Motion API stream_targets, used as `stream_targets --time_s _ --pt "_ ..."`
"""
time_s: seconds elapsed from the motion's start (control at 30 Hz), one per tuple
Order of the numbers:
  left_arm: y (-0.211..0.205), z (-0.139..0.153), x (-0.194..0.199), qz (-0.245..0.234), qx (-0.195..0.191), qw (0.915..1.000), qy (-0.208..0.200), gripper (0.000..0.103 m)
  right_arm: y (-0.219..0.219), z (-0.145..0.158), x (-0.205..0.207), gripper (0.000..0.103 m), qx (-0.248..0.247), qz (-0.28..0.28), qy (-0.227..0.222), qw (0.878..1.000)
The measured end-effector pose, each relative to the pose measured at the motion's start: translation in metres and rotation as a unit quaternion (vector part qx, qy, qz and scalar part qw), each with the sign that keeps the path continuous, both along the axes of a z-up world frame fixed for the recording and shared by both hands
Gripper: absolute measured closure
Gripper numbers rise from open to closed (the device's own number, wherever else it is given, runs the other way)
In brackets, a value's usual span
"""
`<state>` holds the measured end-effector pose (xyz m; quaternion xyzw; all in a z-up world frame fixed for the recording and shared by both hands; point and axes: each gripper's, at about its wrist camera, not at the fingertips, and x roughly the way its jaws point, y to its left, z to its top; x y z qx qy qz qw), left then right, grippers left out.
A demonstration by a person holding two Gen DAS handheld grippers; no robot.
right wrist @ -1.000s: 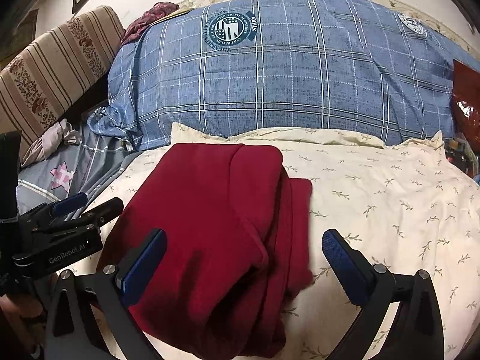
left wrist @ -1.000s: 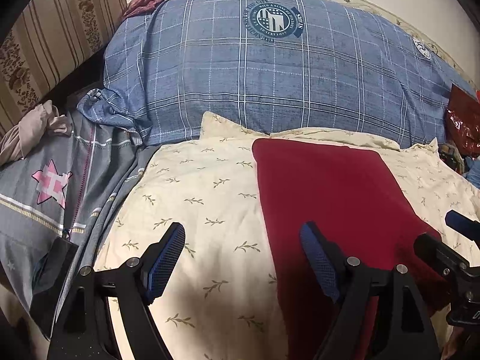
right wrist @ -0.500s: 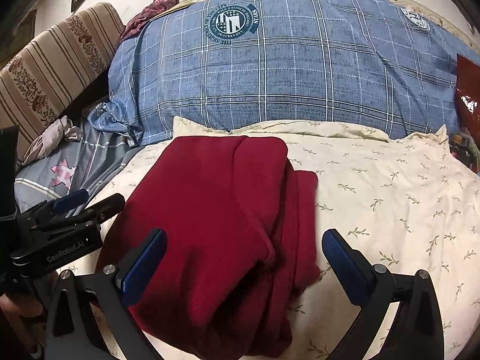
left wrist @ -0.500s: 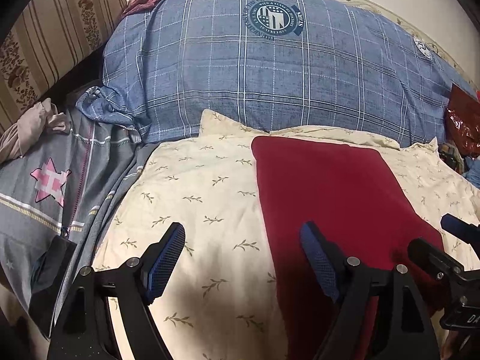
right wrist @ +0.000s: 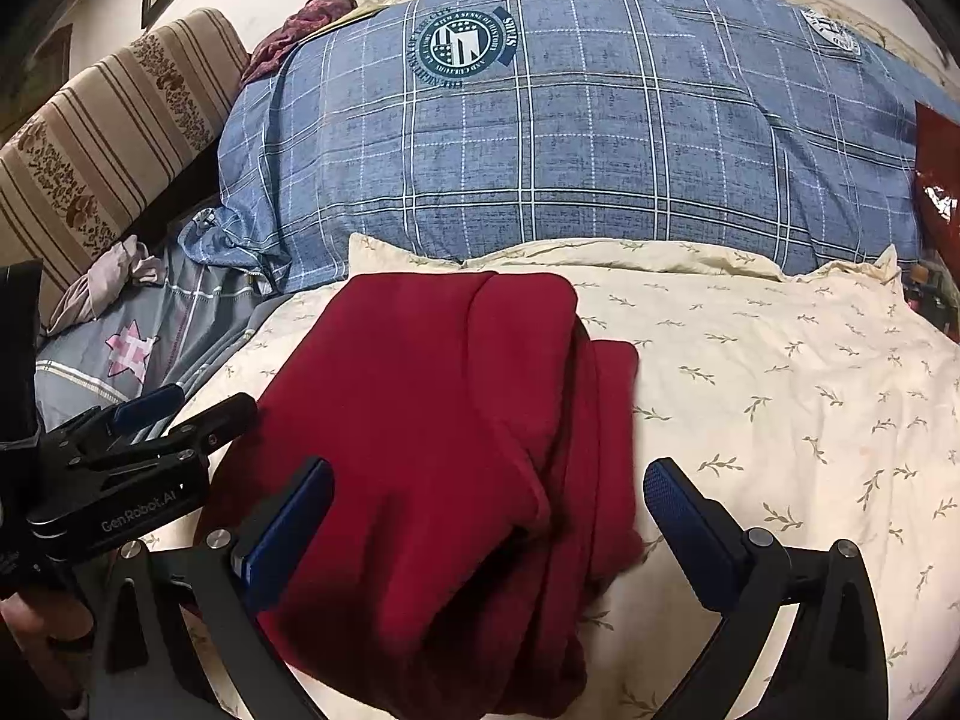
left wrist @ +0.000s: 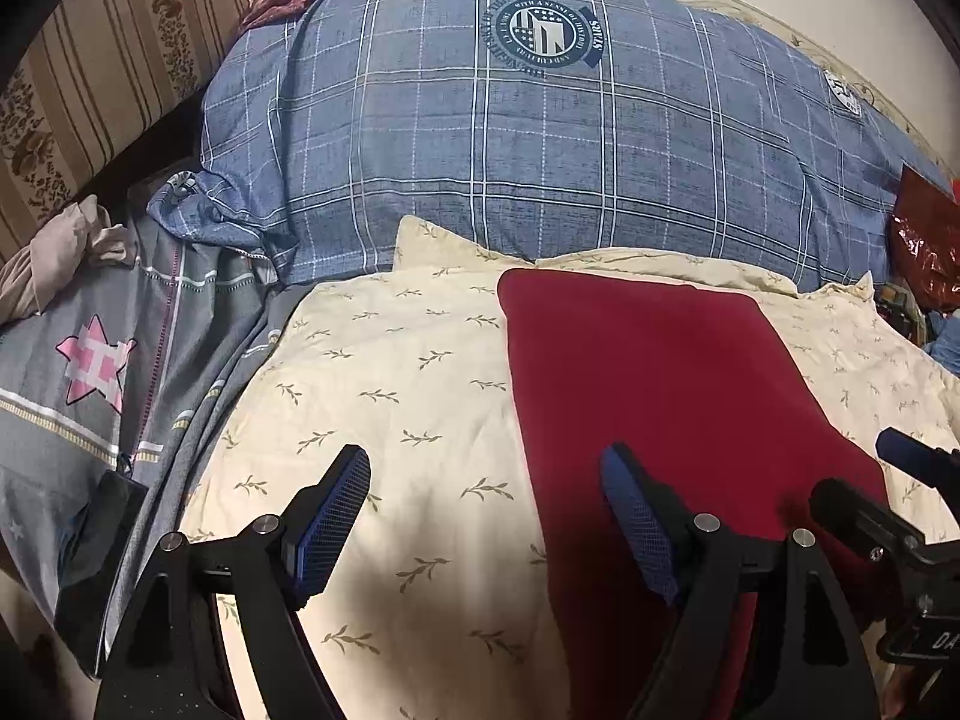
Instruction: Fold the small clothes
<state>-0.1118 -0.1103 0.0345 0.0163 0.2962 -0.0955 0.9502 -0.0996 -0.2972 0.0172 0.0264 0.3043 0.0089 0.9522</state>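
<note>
A dark red garment (left wrist: pixel 654 384) lies folded into a long rectangle on a cream leaf-print cushion (left wrist: pixel 384 396). In the right wrist view the red garment (right wrist: pixel 432 420) shows stacked folds along its right edge. My left gripper (left wrist: pixel 486 516) is open and empty, just above the garment's near left edge, one finger over the cushion and one over the red cloth. My right gripper (right wrist: pixel 486 528) is open and empty, hovering over the garment's near end. The left gripper also shows in the right wrist view (right wrist: pixel 180 414), and the right gripper's fingers (left wrist: pixel 852 504) show in the left wrist view.
A big blue plaid pillow (left wrist: pixel 540 144) stands behind the cushion. A grey star-print sheet (left wrist: pixel 96 372) lies to the left, with a striped sofa back (left wrist: pixel 90 72) beyond. A shiny red bag (left wrist: pixel 924 252) is at the far right.
Both grippers have drawn back slightly towards me and stay open. The red garment lies still.
</note>
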Motion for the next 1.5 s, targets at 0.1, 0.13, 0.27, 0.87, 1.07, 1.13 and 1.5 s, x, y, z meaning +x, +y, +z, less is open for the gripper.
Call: stream_targets --time_s 0.1,0.13,0.27,0.87,1.07,1.13,1.5 --pt "-0.0011 -0.0002 0.0005 -0.001 0.002 1.0000 0.000 0.023 0.0010 -0.0003 0.0008 0.000 -0.002 0.000 0.001 1.000" --pt "-0.0019 -0.0002 0.0003 -0.002 0.004 1.0000 -0.001 0.023 0.0010 0.0000 0.0004 0.000 -0.003 -0.001 0.000 1.000" --pt "-0.0038 -0.0002 -0.0007 -0.003 0.008 1.0000 -0.004 0.023 -0.0019 0.0002 0.0008 0.000 0.003 -0.004 -0.001 1.000" --pt "-0.0036 -0.0017 0.0005 -0.002 0.006 1.0000 -0.001 0.023 -0.0033 -0.0032 0.0042 0.000 0.008 -0.003 0.007 1.000" --pt "-0.0037 -0.0017 0.0006 -0.001 0.006 1.0000 -0.001 0.023 -0.0034 -0.0037 0.0054 0.000 0.010 -0.003 0.009 1.000" --pt "-0.0038 -0.0018 0.0007 -0.001 0.005 1.0000 -0.001 0.023 -0.0029 -0.0038 0.0050 0.000 0.011 -0.002 0.008 1.000" --pt "-0.0016 -0.0018 0.0016 -0.008 -0.003 1.0000 0.001 0.025 0.0018 -0.0074 0.0068 0.000 0.008 -0.001 0.016 1.000"
